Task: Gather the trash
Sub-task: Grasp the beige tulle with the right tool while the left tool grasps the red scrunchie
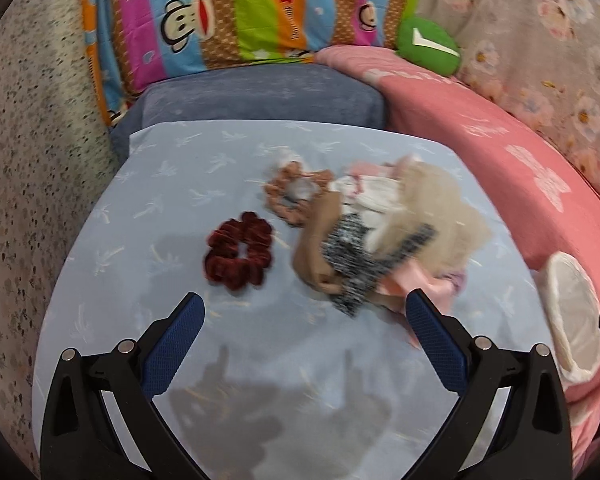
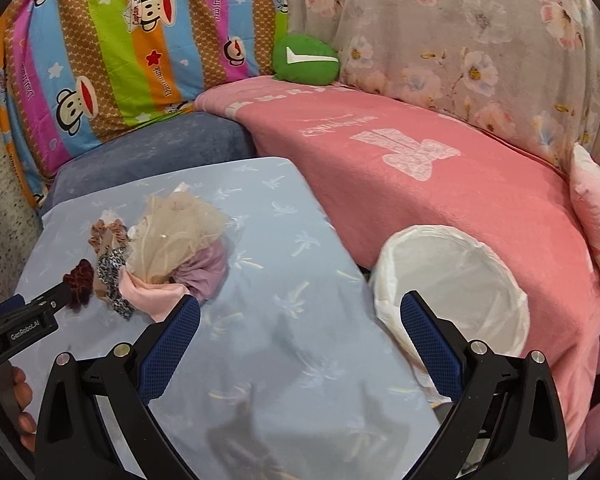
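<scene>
Bedding all round: striped monkey-print pillow [image 1: 228, 12] at the far side, pink blanket [image 2: 400, 160] to the right, floral cover [image 2: 480, 40] behind it, a green cushion [image 2: 304, 60] wedged between. Pale blue sheet [image 1: 260, 360] with a palm print covers the bed in the near middle

Items to collect sit on the blue sheet, mid-distance:
- dark red scrunchie [image 1: 239, 256], alone, left of the rest
- peach scrunchie [image 1: 288, 196], farther off, touching the heap
- heap [image 1: 380, 236] of fabric bits: cream tulle, black-and-white speckled strip, tan piece, pink and lilac cloth, all overlapping; blurred in the left wrist view

White-lined bin [image 2: 456, 280] stands at the right edge of the sheet, against the pink blanket; looks empty inside as far as can be seen

Left claw [image 1: 304, 320]: fingers wide apart, holding nothing, hovering above the sheet on the near side of the red scrunchie and the heap. Seen from the right wrist view its tip lies close to the red scrunchie; contact cannot be told

Right claw [image 2: 300, 320]: fingers wide apart, holding nothing, poised between the heap and the bin

Judgement: early stage, first pick not yet made. Step in hand looks like the left claw's approach to the red scrunchie. Next move calls for lowering until the fingers straddle the soft ring, closing on one side of it, then carrying it right to the bin. Risk: thin sheet pinched along with it
</scene>
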A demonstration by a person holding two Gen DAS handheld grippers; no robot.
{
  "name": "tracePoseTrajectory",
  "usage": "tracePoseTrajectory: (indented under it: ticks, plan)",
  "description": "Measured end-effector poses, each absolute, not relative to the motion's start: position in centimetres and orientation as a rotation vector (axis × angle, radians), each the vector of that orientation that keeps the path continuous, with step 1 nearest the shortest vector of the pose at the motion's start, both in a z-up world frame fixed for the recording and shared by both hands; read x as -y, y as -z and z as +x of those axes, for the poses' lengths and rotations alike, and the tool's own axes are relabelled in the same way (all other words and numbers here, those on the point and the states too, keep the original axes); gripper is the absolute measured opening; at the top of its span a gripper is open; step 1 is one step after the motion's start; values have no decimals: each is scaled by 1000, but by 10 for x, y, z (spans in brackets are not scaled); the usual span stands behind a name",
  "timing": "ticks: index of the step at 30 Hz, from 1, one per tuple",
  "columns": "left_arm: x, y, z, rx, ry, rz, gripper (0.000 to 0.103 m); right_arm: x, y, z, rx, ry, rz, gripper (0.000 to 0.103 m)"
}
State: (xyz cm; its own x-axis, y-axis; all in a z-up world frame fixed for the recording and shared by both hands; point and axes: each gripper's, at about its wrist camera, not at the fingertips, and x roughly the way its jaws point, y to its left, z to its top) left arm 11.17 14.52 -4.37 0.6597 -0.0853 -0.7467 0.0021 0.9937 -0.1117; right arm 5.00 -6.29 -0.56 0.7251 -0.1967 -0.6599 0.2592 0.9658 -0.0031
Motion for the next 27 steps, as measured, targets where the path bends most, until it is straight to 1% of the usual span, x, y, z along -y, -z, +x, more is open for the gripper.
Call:
tracePoseTrajectory:
  ticks: [8, 11, 14, 17, 19, 20, 21, 22, 23, 25, 26, 27]
  plan:
    - [-196, 77, 161, -898, -76, -150, 96, 23, 31, 117, -739, 143, 134, 97]
    - [-202, 87, 172, -920, -80, -146, 96, 10, 40, 138, -748, 113, 146, 97]
    - [-206, 98, 181, -952, -58, -177, 96, 0, 50, 154, -759, 94, 160, 92]
    - [-209, 108, 188, -979, -34, -221, 95, -8, 60, 168, -772, 71, 195, 84]
    - [-210, 113, 189, -994, -15, -244, 91, -11, 68, 177, -794, 54, 215, 71]
    - [-211, 115, 190, -1002, 5, -264, 87, -13, 72, 181, -808, 48, 221, 67]
    - [-211, 117, 190, -1009, 24, -286, 82, -15, 77, 184, -823, 41, 225, 58]
    - [-212, 118, 191, -1017, 42, -302, 79, -16, 81, 186, -836, 32, 232, 48]
    - [-212, 119, 191, -1022, 62, -314, 71, -16, 85, 186, -849, 21, 241, 42]
    - [-210, 117, 190, -1005, 82, -309, 61, -18, 91, 187, -870, 8, 253, 15]
    - [-209, 116, 189, -1004, 107, -313, 51, -18, 92, 185, -873, 1, 262, 10]
    - [-206, 115, 187, -1011, 130, -321, 43, -18, 92, 182, -872, 0, 266, 7]
